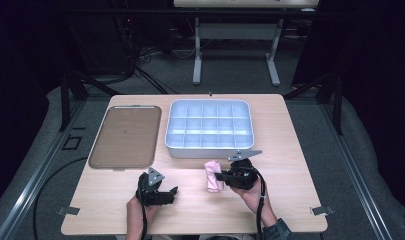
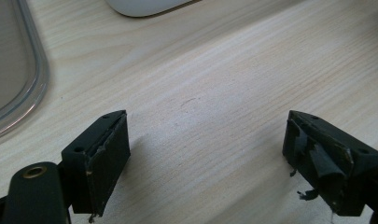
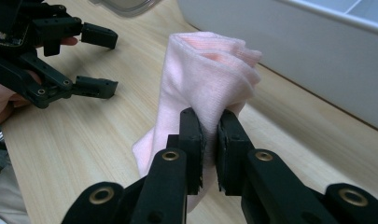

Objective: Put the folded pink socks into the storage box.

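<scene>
The right gripper view shows the right gripper (image 3: pixel 209 135) pinching a folded, soft pink sock (image 3: pixel 210 70) on the bench (image 1: pixel 290 150) beside the white divided tray (image 1: pixel 210 125). The left gripper (image 2: pixel 205 154) has its jaws spread.

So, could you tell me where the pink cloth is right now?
In the high view, the pink cloth sits on the table's near side, pinched by the right claw, just before the white divided bin.

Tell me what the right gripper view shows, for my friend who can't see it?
The right claw is shut on a rolled pink cloth, pinching it over the wooden table. The left claw sits open to the left, and the white bin stands behind the cloth.
</scene>
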Demonstrator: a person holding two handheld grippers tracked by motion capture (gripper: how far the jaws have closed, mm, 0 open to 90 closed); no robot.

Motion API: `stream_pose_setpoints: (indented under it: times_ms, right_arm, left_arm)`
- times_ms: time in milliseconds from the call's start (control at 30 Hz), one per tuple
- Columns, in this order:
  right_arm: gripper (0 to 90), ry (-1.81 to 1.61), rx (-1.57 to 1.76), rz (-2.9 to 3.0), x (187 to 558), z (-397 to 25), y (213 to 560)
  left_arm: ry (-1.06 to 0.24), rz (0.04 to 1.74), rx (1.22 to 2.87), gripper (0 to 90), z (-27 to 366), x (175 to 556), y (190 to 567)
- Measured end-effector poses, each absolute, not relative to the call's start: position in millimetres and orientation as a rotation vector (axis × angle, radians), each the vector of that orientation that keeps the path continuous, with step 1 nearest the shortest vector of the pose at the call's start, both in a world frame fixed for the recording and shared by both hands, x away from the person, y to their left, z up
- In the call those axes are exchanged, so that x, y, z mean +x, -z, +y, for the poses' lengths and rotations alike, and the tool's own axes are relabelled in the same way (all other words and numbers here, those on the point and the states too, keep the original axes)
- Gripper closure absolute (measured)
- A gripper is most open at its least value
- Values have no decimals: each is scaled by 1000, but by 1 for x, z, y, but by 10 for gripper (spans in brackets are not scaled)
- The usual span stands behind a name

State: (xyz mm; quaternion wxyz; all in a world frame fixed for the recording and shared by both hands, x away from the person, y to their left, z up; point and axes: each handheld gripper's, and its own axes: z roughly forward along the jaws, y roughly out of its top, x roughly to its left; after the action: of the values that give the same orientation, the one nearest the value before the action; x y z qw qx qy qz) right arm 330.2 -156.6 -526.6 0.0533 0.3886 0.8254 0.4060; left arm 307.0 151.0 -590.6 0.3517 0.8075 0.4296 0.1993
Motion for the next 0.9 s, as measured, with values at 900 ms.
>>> stream_pose_setpoints:
  times_ms: [900]
  right_arm:
    - [825,-1224,1244,2345,333,-204,494]
  left_arm:
    - [-503,1121,2085,146,152,308,591]
